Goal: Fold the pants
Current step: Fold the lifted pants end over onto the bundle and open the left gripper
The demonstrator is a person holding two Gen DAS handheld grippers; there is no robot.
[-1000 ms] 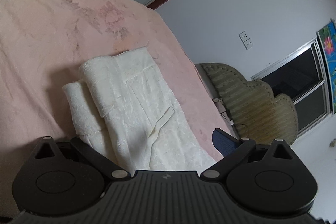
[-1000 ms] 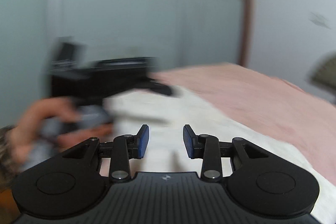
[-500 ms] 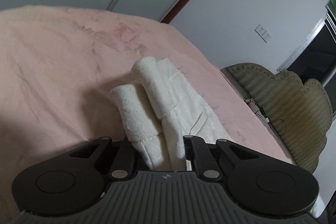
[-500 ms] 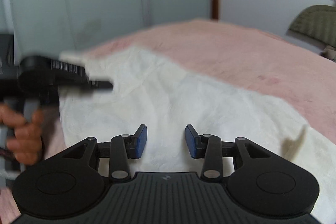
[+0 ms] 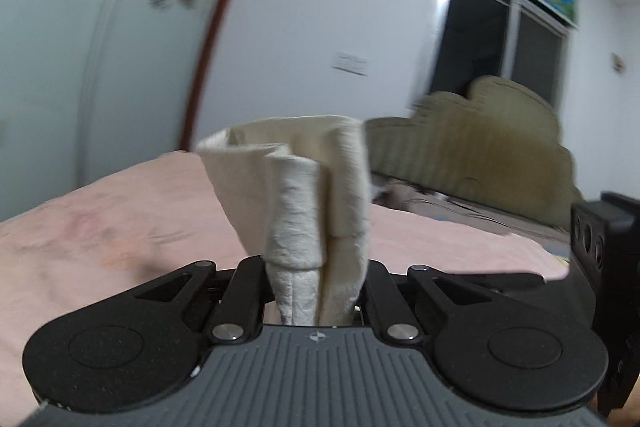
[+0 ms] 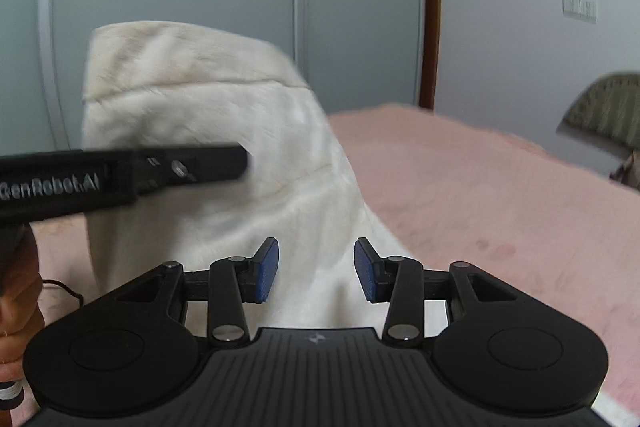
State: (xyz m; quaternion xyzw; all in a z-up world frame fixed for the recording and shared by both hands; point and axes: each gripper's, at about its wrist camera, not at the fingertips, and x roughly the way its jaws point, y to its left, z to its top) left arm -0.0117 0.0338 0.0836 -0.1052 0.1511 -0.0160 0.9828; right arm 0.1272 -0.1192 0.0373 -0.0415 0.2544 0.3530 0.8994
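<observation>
Right gripper: black linkage arms, silver pivot screws, blue ribbed pads, grey ribbed base. Left gripper: matching black body, white lettering "GenRobot.AI" along its side. Bare hand beside the right gripper's base.

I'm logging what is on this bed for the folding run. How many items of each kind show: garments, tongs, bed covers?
Garments: 1, the cream pants
Tongs: 2, the left tongs shut on the pants, the right tongs open
Bed covers: 1, the pink blanket
Total: 4
</observation>
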